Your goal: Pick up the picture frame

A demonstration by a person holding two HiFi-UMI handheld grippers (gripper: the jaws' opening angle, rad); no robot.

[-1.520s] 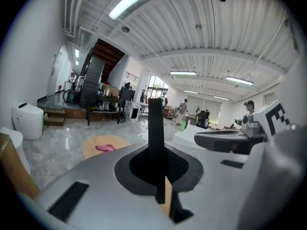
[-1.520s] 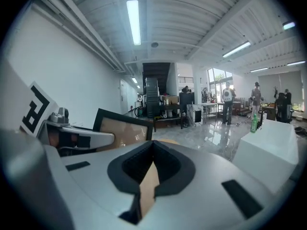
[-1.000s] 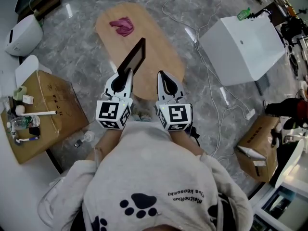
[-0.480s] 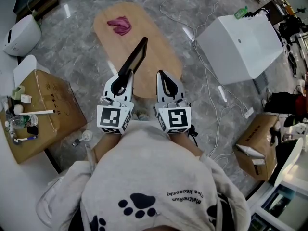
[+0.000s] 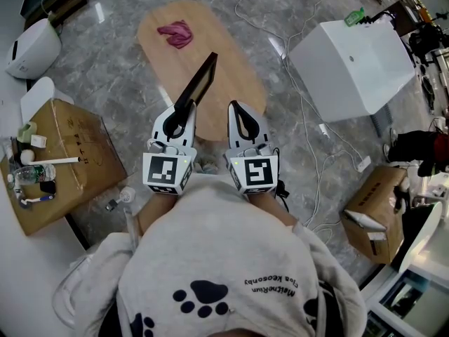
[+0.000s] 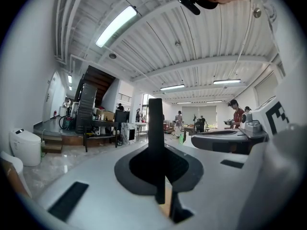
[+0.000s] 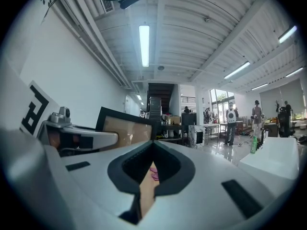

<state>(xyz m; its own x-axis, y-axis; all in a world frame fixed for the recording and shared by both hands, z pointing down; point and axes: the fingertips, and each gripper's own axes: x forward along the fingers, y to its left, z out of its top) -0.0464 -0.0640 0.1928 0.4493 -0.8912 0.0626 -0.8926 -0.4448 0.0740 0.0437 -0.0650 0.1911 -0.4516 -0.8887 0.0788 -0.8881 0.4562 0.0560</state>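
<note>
The picture frame (image 5: 200, 81) is black-edged and hangs tilted above the oval wooden table (image 5: 235, 83). My left gripper (image 5: 184, 111) is shut on its lower corner. In the left gripper view the frame (image 6: 155, 123) shows edge-on as a dark upright bar pinched between the jaws. My right gripper (image 5: 234, 107) sits beside the left one, shut, with nothing in it. In the right gripper view the frame (image 7: 127, 127) stands to the left with its brown backing facing me, beside the left gripper (image 7: 79, 139).
A pink cloth (image 5: 175, 34) lies at the table's far end. A big white box (image 5: 354, 65) stands to the right, with cables (image 5: 309, 146) across the marble floor. Cardboard boxes sit at the left (image 5: 70, 153) and lower right (image 5: 379, 213). People stand far off (image 7: 231, 121).
My left gripper has carried the frame slightly up and away over the table. The right gripper has stayed where it was.
</note>
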